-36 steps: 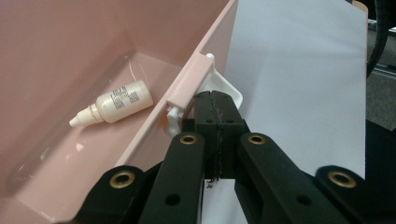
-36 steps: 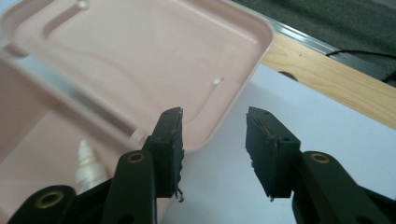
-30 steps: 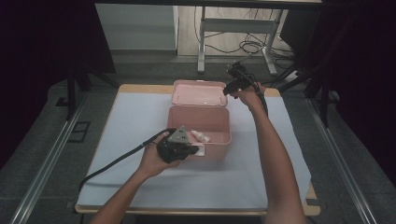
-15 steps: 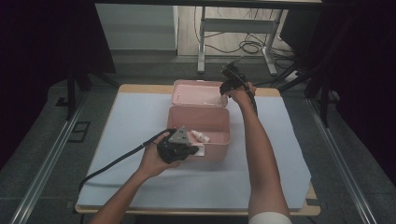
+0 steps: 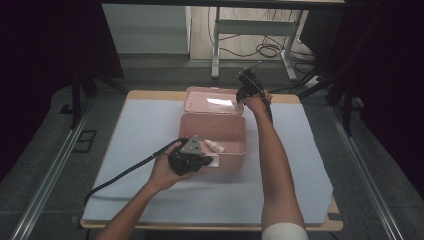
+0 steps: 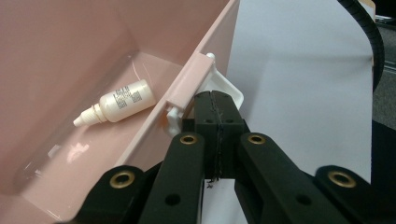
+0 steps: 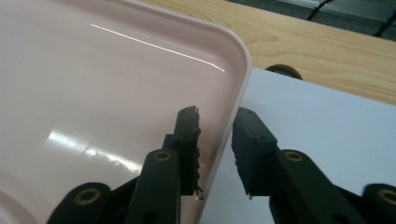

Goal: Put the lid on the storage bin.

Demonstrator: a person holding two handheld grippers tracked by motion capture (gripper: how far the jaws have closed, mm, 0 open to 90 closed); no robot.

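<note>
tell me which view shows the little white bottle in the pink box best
The left gripper view: the white bottle lies large on the pink box floor, label and nozzle clear. The high view shows it as a small pale shape.

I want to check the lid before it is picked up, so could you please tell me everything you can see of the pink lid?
The pink lid looks like smooth, glossy plastic, a shallow rectangle with rounded corners and a raised rim. It lies flat on the white sheet, underside up, just behind the open pink box. The right gripper straddles its right rim near a corner, one jaw inside and one outside; the jaws have just been closing, but a gap still shows at the outer pad.
</note>
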